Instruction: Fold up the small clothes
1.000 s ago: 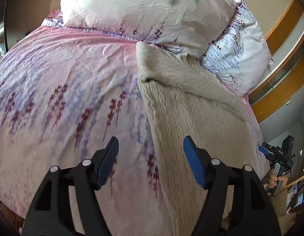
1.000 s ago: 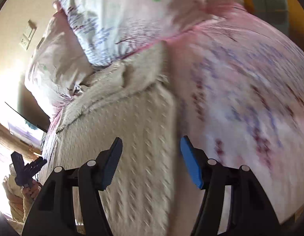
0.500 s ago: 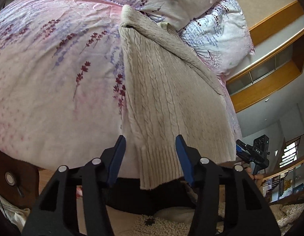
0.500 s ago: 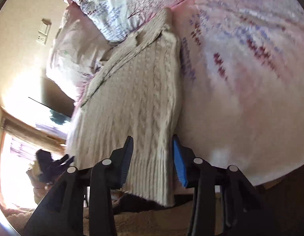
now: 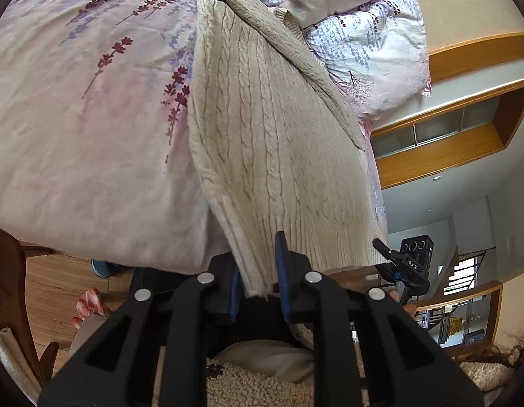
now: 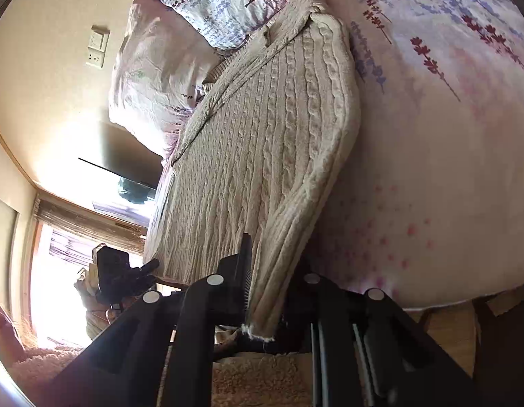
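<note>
Left wrist view: left claw [image 5: 257, 279] has just been closing and now pinches the ribbed hem corner of the cream cable-knit sweater [image 5: 272, 129] – fabric is bunched between the blue pads, jaws narrow on it. Right wrist view shows the same on the other side: right claw [image 6: 267, 291] has just been closing too, clamped on the opposite hem corner of the sweater [image 6: 262, 142], knit squeezed between the jaws.

Sweater lies lengthwise on the bed with the pink floral duvet [image 5: 92, 118], collar end up against the floral pillows [image 5: 370, 44], hem hanging at the bed's near edge. Sleeves look already tucked in along the sides – body reads as a narrow panel, so I judge the side folds done.

Step in hand, as I read it: grip secured on both hem corners, ready for the lengthwise fold.

Next move calls for lifting both corners together, keeping the hem taut and level between the claws, carrying it up toward the collar, laying it down square. Risk: uneven lift skews the fold, or thick knit slips out of a pinch this close to the edge.
</note>
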A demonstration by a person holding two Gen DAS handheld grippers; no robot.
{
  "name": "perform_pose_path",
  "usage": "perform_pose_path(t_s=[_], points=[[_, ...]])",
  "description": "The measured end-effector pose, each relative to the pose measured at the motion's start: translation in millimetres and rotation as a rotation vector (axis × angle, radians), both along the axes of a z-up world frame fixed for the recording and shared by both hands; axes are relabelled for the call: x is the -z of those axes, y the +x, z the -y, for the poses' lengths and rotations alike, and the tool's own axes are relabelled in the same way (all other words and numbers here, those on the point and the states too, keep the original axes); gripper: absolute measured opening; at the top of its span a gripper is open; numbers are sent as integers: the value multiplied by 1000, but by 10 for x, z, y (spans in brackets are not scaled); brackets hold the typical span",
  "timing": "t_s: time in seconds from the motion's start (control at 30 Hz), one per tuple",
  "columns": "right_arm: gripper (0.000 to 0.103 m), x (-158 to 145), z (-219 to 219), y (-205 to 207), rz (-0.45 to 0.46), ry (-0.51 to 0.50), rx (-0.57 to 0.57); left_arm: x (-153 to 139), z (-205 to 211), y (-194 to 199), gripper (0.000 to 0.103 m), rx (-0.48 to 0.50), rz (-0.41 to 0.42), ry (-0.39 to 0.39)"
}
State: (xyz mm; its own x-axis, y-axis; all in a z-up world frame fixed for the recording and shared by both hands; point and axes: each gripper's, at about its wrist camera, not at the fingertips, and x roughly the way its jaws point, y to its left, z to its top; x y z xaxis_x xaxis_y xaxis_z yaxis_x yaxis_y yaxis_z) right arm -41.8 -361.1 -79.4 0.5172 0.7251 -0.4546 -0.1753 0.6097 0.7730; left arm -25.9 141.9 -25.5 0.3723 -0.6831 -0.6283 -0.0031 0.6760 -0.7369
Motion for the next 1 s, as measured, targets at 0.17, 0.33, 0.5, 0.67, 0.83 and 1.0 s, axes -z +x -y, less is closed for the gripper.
perform_pose_path(t_s=[0.17,0.33,0.5,0.67,0.83,1.0], points=[[9,-149,-26,-16,75,-46,24,-22,11,62,7,-6,4,31],[8,-446,11,-45,218,-74,93,-255,-97,155,6,-41,104,61],[8,-747,-57,-39,368,-136,142,-504,-203,347,6,-89,195,100],[8,-912,-65,18,468,-176,195,-766,-236,557,6,-118,288,125],[7,-1097,-18,83,570,-187,265,-995,-296,785,6,-165,359,132],[7,-1329,-77,313,644,-226,296,-1162,-282,1122,6,-193,405,168]])
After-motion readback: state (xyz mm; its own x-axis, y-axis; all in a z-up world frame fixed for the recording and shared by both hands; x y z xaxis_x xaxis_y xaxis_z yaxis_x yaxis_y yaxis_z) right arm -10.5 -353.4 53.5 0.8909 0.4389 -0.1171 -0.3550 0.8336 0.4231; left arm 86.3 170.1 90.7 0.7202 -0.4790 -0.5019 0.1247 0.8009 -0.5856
